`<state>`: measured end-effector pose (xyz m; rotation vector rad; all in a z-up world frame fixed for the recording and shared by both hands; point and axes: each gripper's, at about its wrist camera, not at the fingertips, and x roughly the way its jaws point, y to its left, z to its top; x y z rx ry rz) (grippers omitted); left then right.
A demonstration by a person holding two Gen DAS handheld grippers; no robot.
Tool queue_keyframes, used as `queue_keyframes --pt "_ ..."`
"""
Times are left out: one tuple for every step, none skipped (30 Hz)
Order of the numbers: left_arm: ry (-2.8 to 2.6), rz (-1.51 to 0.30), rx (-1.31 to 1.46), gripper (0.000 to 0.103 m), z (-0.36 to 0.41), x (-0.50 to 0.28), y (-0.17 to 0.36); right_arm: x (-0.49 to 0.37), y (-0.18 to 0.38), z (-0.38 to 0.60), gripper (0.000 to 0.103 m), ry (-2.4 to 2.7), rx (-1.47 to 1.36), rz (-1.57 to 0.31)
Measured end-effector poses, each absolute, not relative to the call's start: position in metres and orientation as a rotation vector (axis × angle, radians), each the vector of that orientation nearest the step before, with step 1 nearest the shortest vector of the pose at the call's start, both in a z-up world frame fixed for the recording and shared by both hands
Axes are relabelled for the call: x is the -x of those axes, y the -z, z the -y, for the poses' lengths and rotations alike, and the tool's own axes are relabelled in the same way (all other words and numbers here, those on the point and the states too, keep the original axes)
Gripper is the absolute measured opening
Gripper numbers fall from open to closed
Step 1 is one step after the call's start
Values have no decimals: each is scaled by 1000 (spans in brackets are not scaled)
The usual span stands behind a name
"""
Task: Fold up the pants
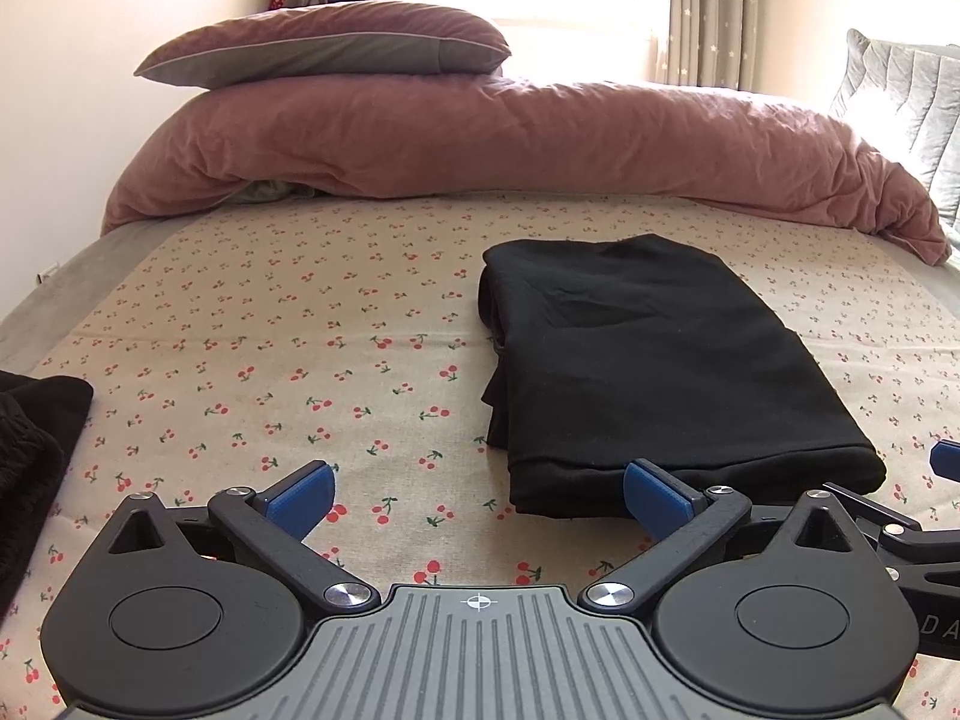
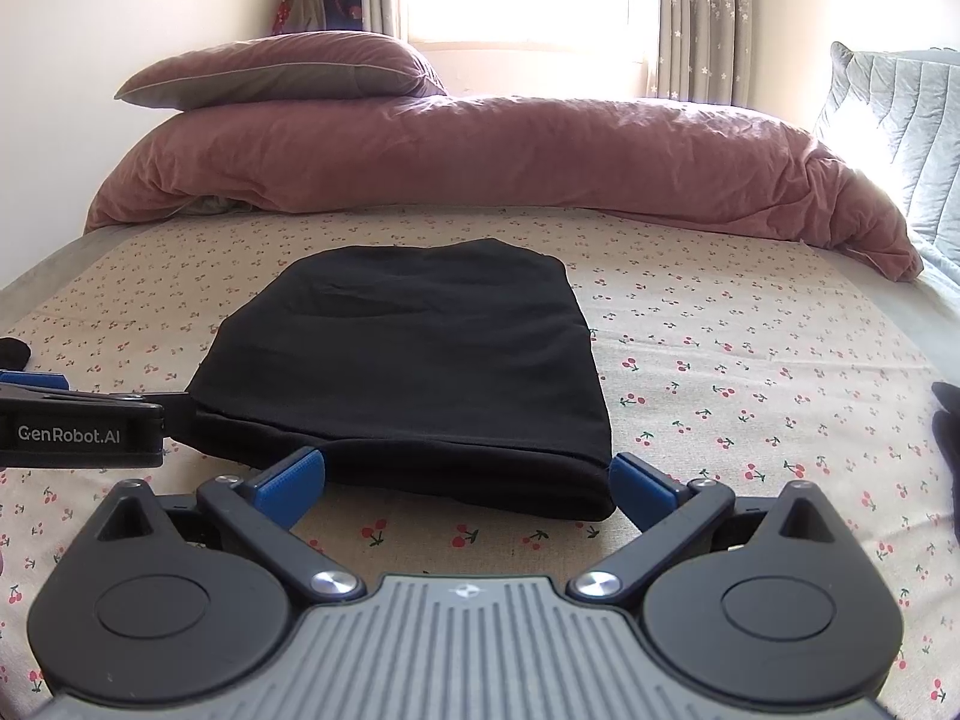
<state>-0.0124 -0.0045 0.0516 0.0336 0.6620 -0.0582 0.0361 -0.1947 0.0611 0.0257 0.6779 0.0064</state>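
Observation:
Black pants point(image 1: 666, 360) lie folded into a compact rectangle on the cherry-print sheet point(image 1: 270, 330); in the right wrist view the pants point(image 2: 414, 360) sit straight ahead. My left gripper point(image 1: 477, 495) is open and empty, just short of the fold's near left corner. My right gripper point(image 2: 468, 483) is open and empty, its blue fingers point(image 2: 288, 480) either side of the fold's near edge, not holding it. The left gripper's body point(image 2: 78, 426) shows at the left of the right wrist view.
A pink duvet point(image 1: 510, 144) with a pillow point(image 1: 324, 42) on top is bunched across the far side of the bed. Another dark garment point(image 1: 30, 450) lies at the left edge. A grey quilted cushion point(image 2: 900, 120) stands at the right. A window is behind.

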Motion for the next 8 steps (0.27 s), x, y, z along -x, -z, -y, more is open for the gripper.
queue_keyframes --pt "60 -664 -35 103 5 12 -51 -36 -61 194 101 -7 -24 -679" --pt "61 -665 -36 103 5 12 -51 -36 -61 194 101 -7 -23 -679" --pt "63 -666 -37 103 5 12 -51 -36 -61 194 101 -8 -23 -679" --pt "64 -667 -38 103 5 12 -51 -36 -61 193 101 -9 -22 -679" --pt "65 -667 -38 103 6 12 -51 -36 -61 193 101 -10 -21 -679" --pt "65 -668 -39 103 6 12 -51 -36 -61 193 101 -10 -20 -679" --pt "65 -667 -38 103 6 12 -51 -36 -61 194 101 -11 -20 -680" --pt "65 -668 -38 103 6 12 -51 -36 -61 194 101 -11 -21 -680"
